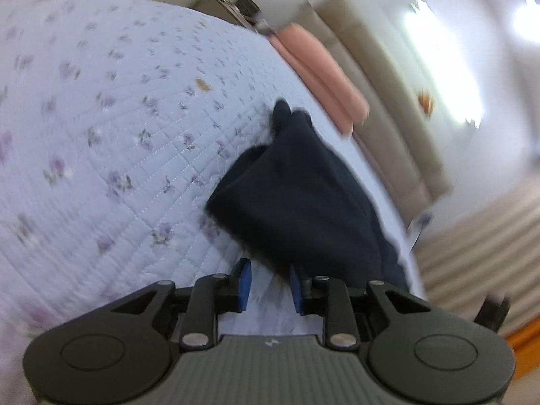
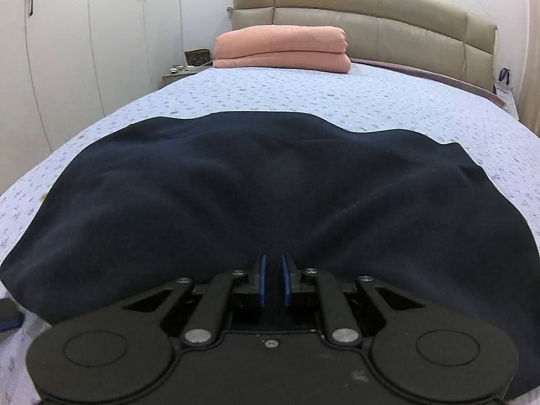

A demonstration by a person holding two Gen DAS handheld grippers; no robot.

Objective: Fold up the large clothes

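A large dark navy garment (image 2: 270,182) lies spread across the floral light-blue bedspread (image 2: 337,98). My right gripper (image 2: 273,280) sits low at its near edge, its blue pads close together with dark cloth between them. In the blurred, tilted left wrist view, a bunched part of the navy garment (image 1: 297,189) lies ahead and to the right on the bedspread (image 1: 101,118). My left gripper (image 1: 268,287) is open and empty, with quilt showing between its pads; the cloth's edge touches the right pad.
A folded pink blanket (image 2: 281,49) lies at the head of the bed against the beige padded headboard (image 2: 371,10); it also shows in the left wrist view (image 1: 320,71). White wardrobes (image 2: 84,33) stand at the left. A nightstand (image 2: 179,71) stands beside the bed.
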